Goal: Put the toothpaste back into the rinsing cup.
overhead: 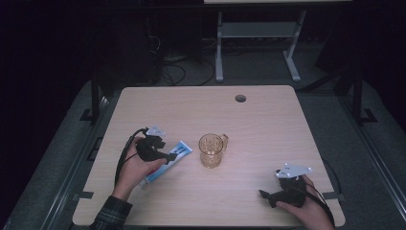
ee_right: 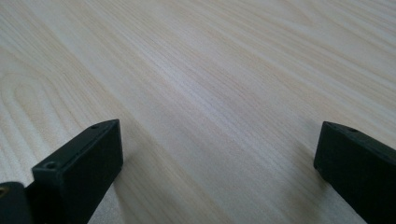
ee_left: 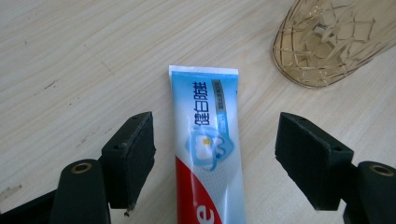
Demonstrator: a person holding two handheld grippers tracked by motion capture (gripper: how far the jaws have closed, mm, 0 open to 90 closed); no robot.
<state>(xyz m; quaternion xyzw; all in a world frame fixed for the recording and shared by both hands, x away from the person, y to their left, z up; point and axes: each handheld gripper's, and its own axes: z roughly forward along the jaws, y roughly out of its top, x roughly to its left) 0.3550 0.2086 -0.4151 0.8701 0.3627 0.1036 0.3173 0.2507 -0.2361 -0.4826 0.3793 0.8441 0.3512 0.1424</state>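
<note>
Toothpaste tube lies flat on pale wooden table, dark room

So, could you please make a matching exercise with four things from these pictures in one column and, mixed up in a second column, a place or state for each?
Things:
1. toothpaste tube
2. amber glass mug
3. left gripper
4. right gripper

Places or states:
A. stands upright near the middle of the table
B. lies flat between two open jaws, touched by neither
C. open over bare wood near the table's front right corner
D. open around the tube, with the mug just ahead

Pairs: 1-B, 2-A, 3-D, 4-C
</note>
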